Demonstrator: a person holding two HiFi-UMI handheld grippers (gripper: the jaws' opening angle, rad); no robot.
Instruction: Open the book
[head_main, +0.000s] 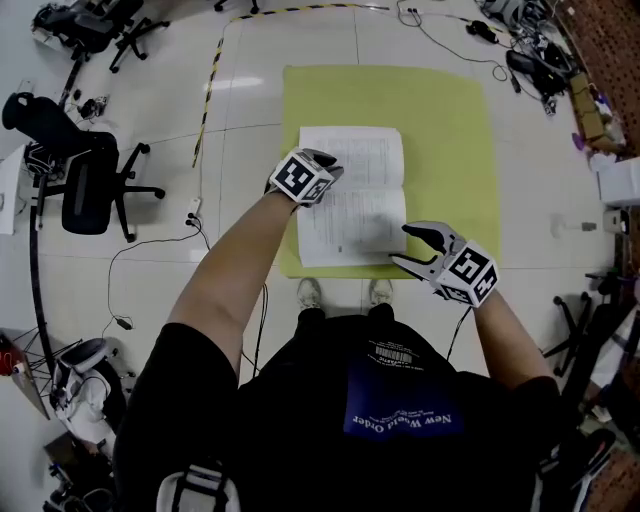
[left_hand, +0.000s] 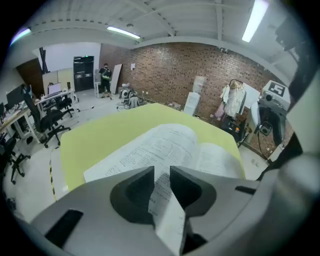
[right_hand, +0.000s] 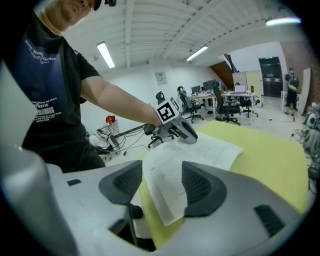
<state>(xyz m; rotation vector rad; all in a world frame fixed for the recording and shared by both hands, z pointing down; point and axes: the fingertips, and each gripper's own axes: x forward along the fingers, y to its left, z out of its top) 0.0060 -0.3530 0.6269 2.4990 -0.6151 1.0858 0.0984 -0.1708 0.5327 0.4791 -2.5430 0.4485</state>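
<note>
The book (head_main: 352, 190) lies open and flat on a yellow mat (head_main: 440, 130) on the floor. My left gripper (head_main: 322, 170) is at the book's left edge. In the left gripper view one printed page (left_hand: 167, 215) stands up between the narrow jaws of the left gripper (left_hand: 160, 175), touching both, with the open book (left_hand: 165, 145) beyond. My right gripper (head_main: 405, 247) hovers by the book's near right corner, its jaws wide apart. In the right gripper view the near page (right_hand: 165, 185) shows through the gap of the right gripper (right_hand: 162, 175), with nothing pressed.
Office chairs (head_main: 95, 180) and floor cables (head_main: 150, 250) stand left of the mat. A black-and-yellow tape line (head_main: 208, 90) runs along the tiles. The person's shoes (head_main: 310, 292) touch the mat's near edge. More clutter lies at the far right (head_main: 590, 110).
</note>
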